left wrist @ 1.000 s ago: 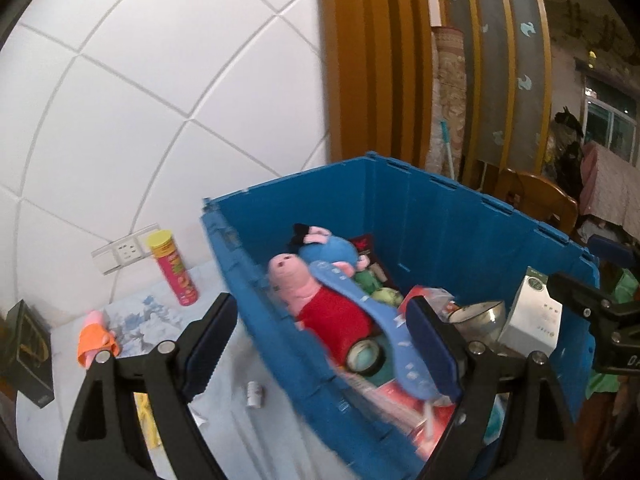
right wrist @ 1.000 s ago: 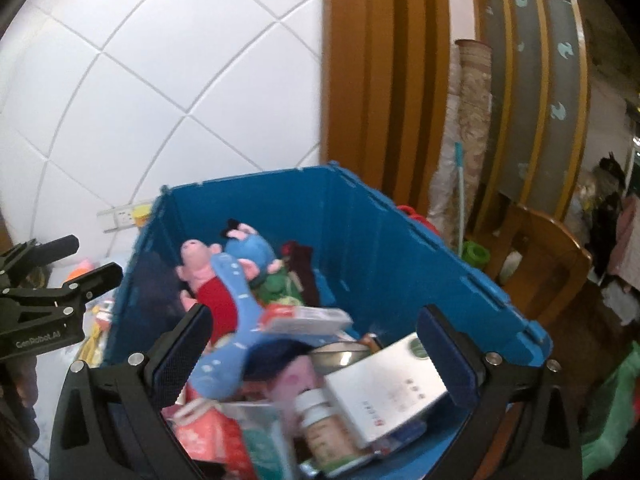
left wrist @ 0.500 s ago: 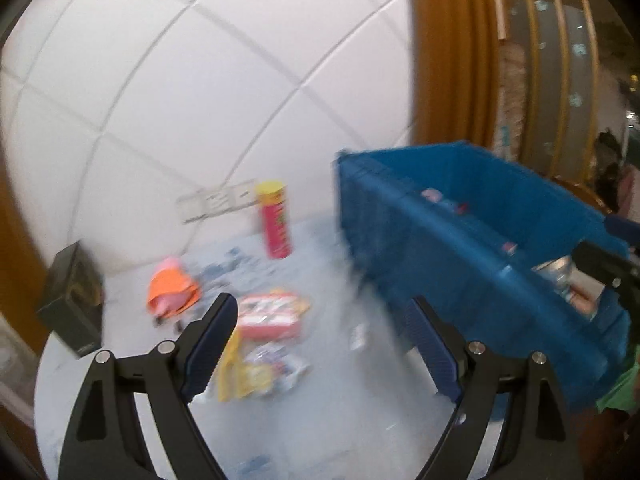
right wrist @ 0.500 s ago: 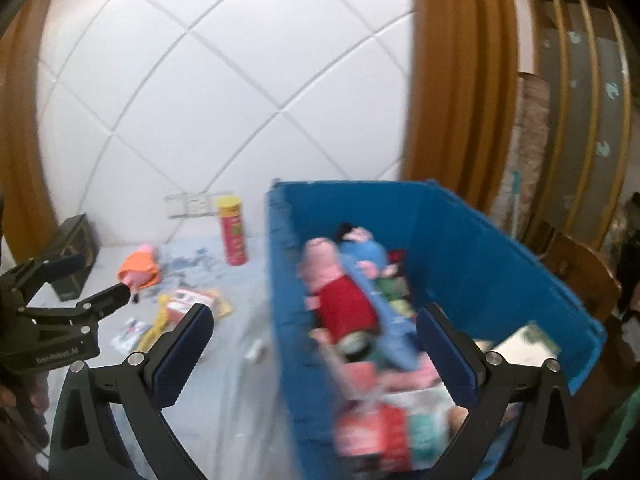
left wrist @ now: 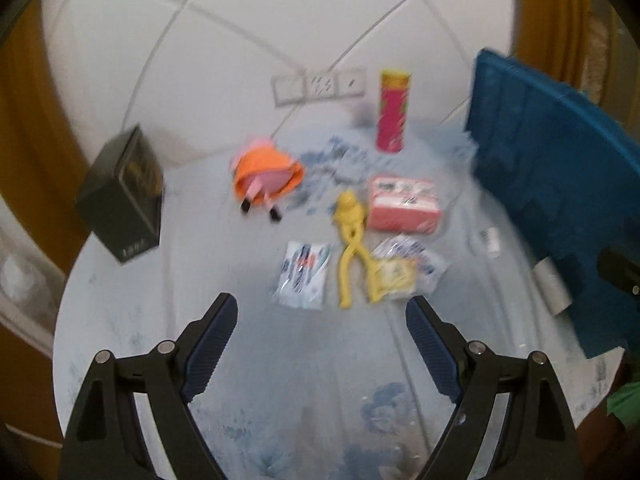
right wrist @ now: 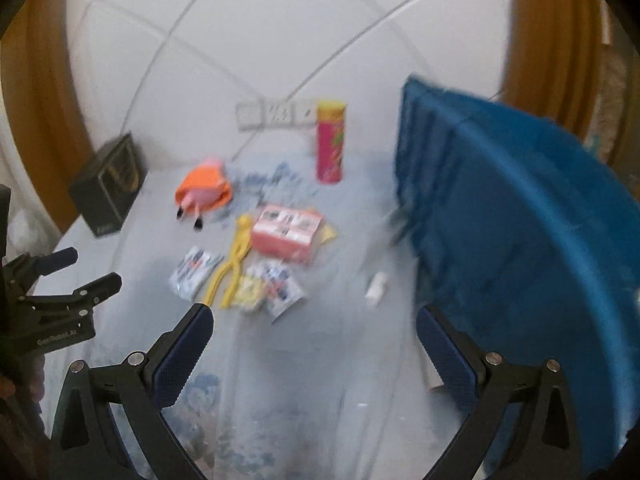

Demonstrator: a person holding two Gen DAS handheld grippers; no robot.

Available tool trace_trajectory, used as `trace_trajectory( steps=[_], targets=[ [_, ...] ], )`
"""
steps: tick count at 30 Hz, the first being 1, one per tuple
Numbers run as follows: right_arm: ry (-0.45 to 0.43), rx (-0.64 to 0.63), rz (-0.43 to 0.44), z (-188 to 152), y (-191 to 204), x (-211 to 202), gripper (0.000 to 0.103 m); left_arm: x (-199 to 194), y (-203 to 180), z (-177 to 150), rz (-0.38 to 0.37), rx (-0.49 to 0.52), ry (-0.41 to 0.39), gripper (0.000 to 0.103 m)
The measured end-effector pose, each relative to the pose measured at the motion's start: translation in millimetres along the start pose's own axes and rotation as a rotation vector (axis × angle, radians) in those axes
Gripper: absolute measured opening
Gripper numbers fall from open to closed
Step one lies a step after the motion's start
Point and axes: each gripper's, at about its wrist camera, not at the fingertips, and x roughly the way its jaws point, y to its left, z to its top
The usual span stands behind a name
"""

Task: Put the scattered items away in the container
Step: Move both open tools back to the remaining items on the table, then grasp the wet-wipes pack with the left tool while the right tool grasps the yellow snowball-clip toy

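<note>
Grippers: left gripper [left wrist: 322, 312] + right gripper [right wrist: 314, 326] both spread wide, nothing betw. the pads, both over bare tabletop [left wrist: 160, 320]. Frames blurred.
Left gripper, seen from right cam: at 9 o'clock edge, jaws apart, empty.
Nearest items: clear packet w/ blue-red print [left wrist: 303, 274] at 12 from left gripper, just ahead of the pads; yellow plastic tongs [left wrist: 352, 236] right beside it at 1 o'clock, handles toward the cam.
Packets by tongs: clear + yellow sachets [left wrist: 404, 268], touching/overlapping tong handles; can't tell how many.
Pink box: pink-white carton [left wrist: 404, 204] lying flat, just past the sachets, beside tong head.
Plush: pig toy in orange dress [left wrist: 266, 176] at 11 o'clock, lying down, feet toward cam, apart from tongs.
Can: tall red tube w/ yellow top [left wrist: 393, 110], upright, at 12–1 far back near wall, just below wall sockets [left wrist: 320, 86].
Black box: dark carton [left wrist: 122, 196] at 10 o'clock, at tabletop's edge, well apart from the rest.
Small bits: white tube-like item [right wrist: 377, 286] alone on tabletop near the bin's foot; detail too blurred.
Container: blue plastic bin [left wrist: 560, 168] at 2–3 o'clock, on tabletop, outer wall facing cams; inside not visible.
Loose items: all on tabletop, outside the bin, to its 9 o'clock side.
</note>
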Motion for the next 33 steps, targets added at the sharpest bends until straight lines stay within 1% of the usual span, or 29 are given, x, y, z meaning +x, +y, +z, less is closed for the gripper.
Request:
trace_trajectory(
  steps=[2,4,7,9,12,16,18,21,24,26,27,28,29,30,31,33],
  targets=[
    [0.038,-0.012,0.026,1,5,32,0.103,21,6,-4,0.018,-0.015,0.034,0.087],
    [0.076,-0.027,0.061,3,10,63,0.103,47,15,-7,0.052,-0.038,0.072,0.086],
    [0.122,-0.042,0.091,3,15,107,0.103,75,26,-12,0.080,-0.058,0.110,0.086],
    [0.150,-0.039,0.116,2,20,128,0.103,98,35,-17,0.100,-0.076,0.145,0.086],
    [0.199,-0.059,0.153,2,35,164,0.103,125,45,-19,0.096,-0.095,0.177,0.086],
    [0.201,-0.050,0.167,9,50,191,0.103,160,49,-12,0.070,-0.075,0.188,0.086],
    [0.205,-0.032,0.161,12,53,205,0.103,180,46,-7,0.041,-0.063,0.194,0.086],
    [0.219,-0.015,0.146,16,52,222,0.103,209,35,0,0.020,-0.029,0.211,0.086],
    [0.227,-0.001,0.151,21,53,237,0.103,237,28,4,0.005,0.006,0.233,0.087],
    [0.235,0.003,0.170,25,57,247,0.103,247,30,6,-0.026,0.001,0.234,0.087],
    [0.240,0.002,0.181,28,60,253,0.103,250,34,8,-0.026,-0.007,0.224,0.087],
    [0.243,-0.006,0.190,30,65,258,0.103,252,39,10,-0.025,-0.014,0.214,0.084],
    [0.246,-0.016,0.200,33,71,264,0.102,253,45,12,-0.010,-0.021,0.205,0.081],
    [0.248,-0.026,0.210,37,78,271,0.101,256,54,14,0.008,-0.031,0.200,0.081],
    [0.253,-0.036,0.220,40,85,279,0.097,258,63,17,0.025,-0.042,0.195,0.081],
    [0.266,-0.051,0.228,46,95,296,0.086,263,80,19,0.038,-0.066,0.194,0.081]
  ],
)
